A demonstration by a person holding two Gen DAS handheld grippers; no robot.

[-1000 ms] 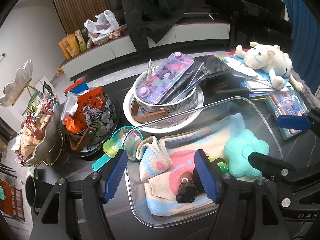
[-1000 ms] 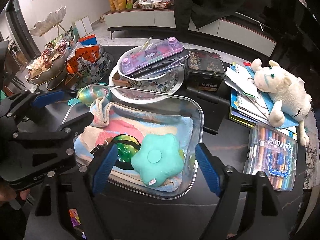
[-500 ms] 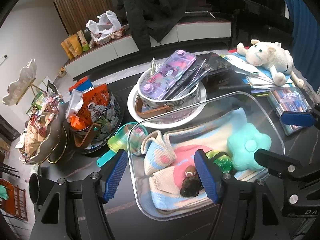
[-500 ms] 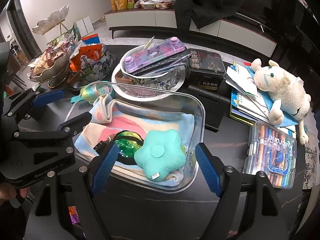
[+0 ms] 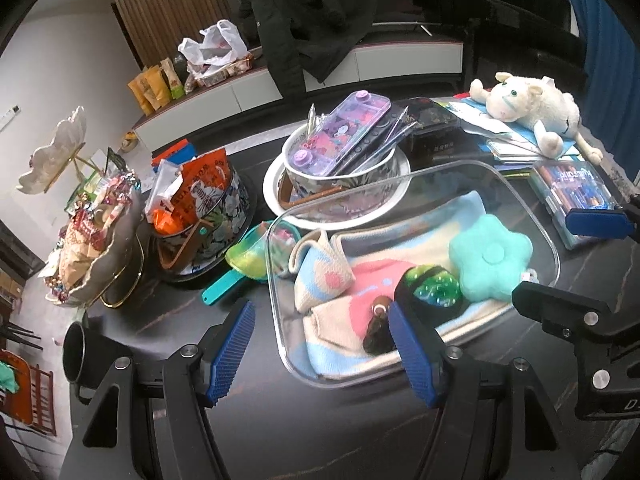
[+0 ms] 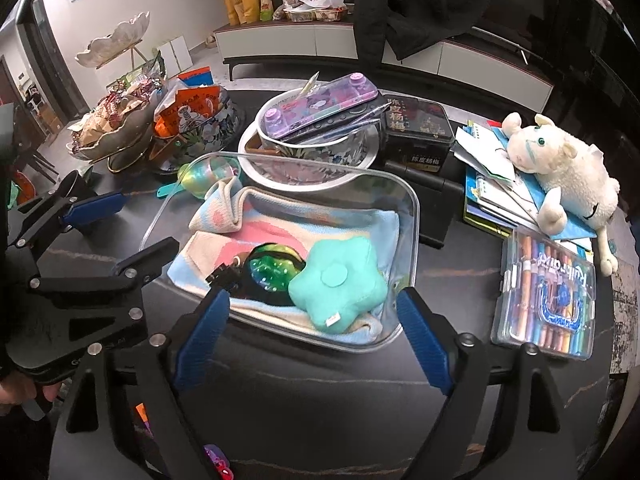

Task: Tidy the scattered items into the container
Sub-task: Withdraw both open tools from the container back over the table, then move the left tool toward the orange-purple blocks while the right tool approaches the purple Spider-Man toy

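Risk of collision is the main concern: the left gripper [image 5: 322,350] and right gripper [image 6: 312,340] hover close together at the near edge of the clear container [image 6: 412,216], and a careless reach could knock it along the counter [image 6: 320,408]. Both sets of jaws stand wide and empty. The teal star cushion [image 6: 338,282] lies inside the container on the folded blanket [image 6: 280,220], while the rainbow scoop [image 5: 246,258] remains outside, just beside its far-left corner.

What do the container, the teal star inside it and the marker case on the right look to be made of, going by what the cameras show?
Container: clear, glossy, rigid plastic by the look; the blanket shows through its walls and the rim catches glare.
Teal star: soft, matte stuffed fabric, with a sewn seam and a small tag.
Marker case: transparent hard plastic, probably; the markers show through the lid.
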